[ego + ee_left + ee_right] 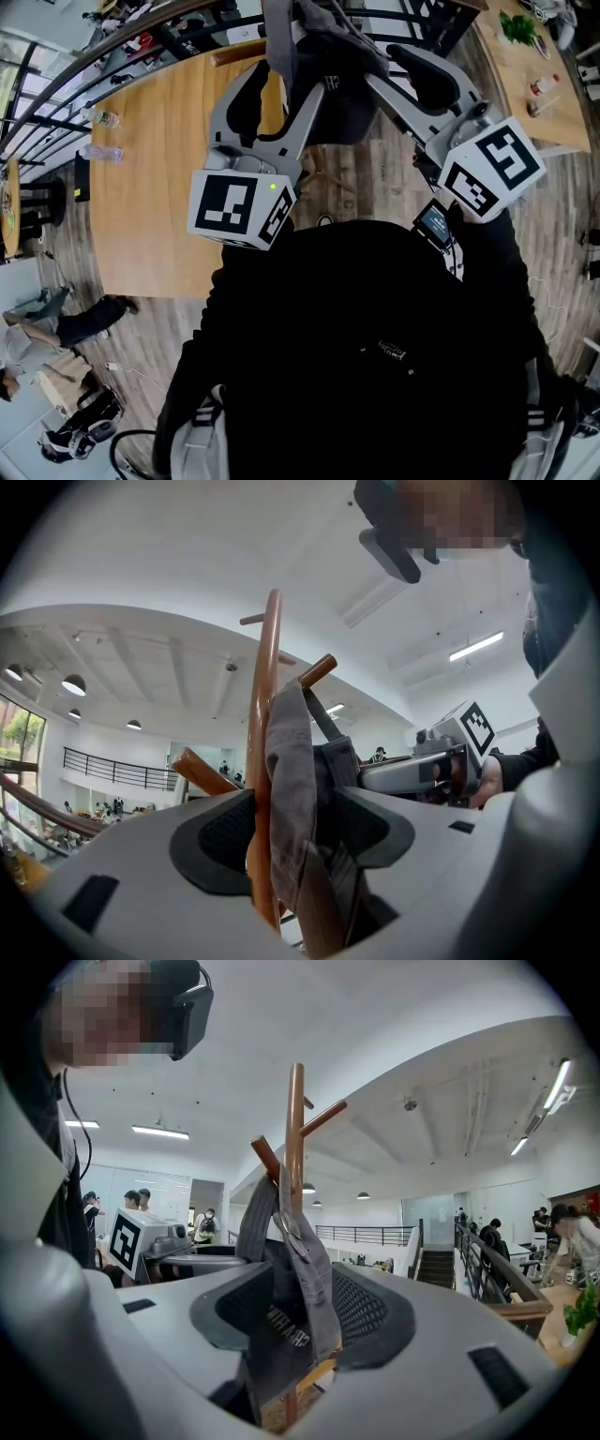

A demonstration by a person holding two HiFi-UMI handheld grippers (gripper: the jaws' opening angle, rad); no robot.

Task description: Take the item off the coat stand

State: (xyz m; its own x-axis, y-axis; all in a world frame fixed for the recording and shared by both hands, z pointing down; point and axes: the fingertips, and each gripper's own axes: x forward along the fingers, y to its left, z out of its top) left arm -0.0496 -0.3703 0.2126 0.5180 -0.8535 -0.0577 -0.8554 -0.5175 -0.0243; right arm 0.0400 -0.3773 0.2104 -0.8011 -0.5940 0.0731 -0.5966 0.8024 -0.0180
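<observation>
A dark grey bag [330,89] hangs by its grey straps [289,789] from a peg of the wooden coat stand [265,705]. My left gripper [295,841] stands open, and the stand's pole and a strap run between its jaws. Beside it, in the head view, my left gripper [277,105] reaches the bag from the left and my right gripper [405,82] from the right. The right gripper [300,1321] is open too, with a strap [307,1260] and the bag's dark body [267,1344] between its jaws. The coat stand [294,1119] rises just behind them.
A large wooden table [159,178] with two plastic bottles [101,119] lies below on the left. A second table [525,89] with a plant is at the top right. People stand at the lower left [56,328]. A railing [487,1269] and stairs lie to the right.
</observation>
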